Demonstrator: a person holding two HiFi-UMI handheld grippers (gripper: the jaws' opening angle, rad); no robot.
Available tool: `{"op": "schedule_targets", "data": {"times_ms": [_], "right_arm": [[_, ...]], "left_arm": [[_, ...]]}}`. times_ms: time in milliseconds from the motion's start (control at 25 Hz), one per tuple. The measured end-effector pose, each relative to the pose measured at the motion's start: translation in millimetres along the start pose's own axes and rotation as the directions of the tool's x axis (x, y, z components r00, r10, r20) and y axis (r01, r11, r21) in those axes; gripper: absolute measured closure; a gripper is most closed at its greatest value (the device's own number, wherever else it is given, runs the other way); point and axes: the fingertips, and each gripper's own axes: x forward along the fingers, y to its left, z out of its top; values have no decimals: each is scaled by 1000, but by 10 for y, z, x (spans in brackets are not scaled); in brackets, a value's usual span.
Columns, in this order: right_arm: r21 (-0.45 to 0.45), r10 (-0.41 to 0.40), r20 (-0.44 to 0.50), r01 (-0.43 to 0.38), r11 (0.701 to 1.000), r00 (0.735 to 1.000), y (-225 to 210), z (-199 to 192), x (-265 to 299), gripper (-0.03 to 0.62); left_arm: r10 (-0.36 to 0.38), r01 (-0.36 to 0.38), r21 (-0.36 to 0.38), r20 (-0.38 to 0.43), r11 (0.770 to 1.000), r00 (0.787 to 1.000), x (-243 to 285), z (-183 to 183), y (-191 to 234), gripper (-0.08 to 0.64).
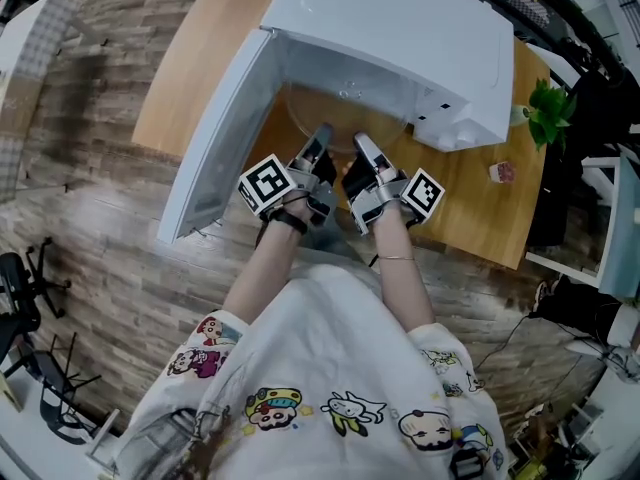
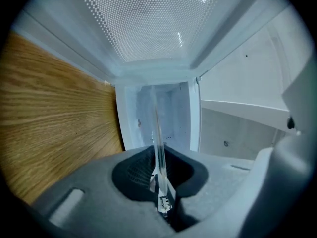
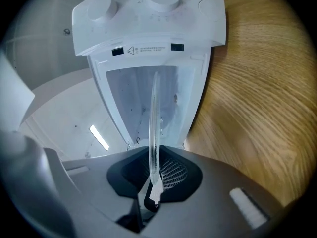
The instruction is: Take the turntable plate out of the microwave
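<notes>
The clear glass turntable plate (image 1: 345, 118) sticks halfway out of the open white microwave (image 1: 400, 38) on the wooden table (image 1: 200, 58). My left gripper (image 1: 322, 133) and right gripper (image 1: 360, 143) sit side by side at its near rim, both shut on it. In the left gripper view the plate (image 2: 157, 133) shows edge-on as a thin upright line, pinched between the jaws of the left gripper (image 2: 161, 182). The right gripper view shows the same: the plate rim (image 3: 154, 118) clamped by the right gripper (image 3: 152, 180), with the oven cavity behind.
The microwave door (image 1: 215, 138) hangs open to the left of my hands. A small green plant (image 1: 548, 108) and a small red-and-white object (image 1: 502, 172) stand on the table to the right of the oven. Office chairs and cables lie on the floor around.
</notes>
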Motion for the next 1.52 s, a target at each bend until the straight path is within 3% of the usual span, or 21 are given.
{"op": "schedule_targets", "data": {"times_ms": [320,800,920,1120,1520], "right_arm": [[-27,9,32,-8,1000,999,121,-347,-103,551],[-66,42,122,-34,997,992,343,-925,-706,549],[-79,58,134,-48,996,989,432,-1069,-882,549],[-94,81,153,-67,993,985,598,-1300,-1136,549],[-106,105,148,-90,990,983,885,-1629,-1570,549]], "left_arm": [[-27,26,-13,-40,1000,999,-336,13,-102,528],[-75,74,-13,-114,997,991,-1006,-341,-384,528],[-142,135,-74,-111,988,984,-1159,-483,-590,528],[-169,158,-87,-130,984,977,-1432,-654,-778,528],[-161,149,-80,-169,986,972,-1873,-966,-1060,528]]}}
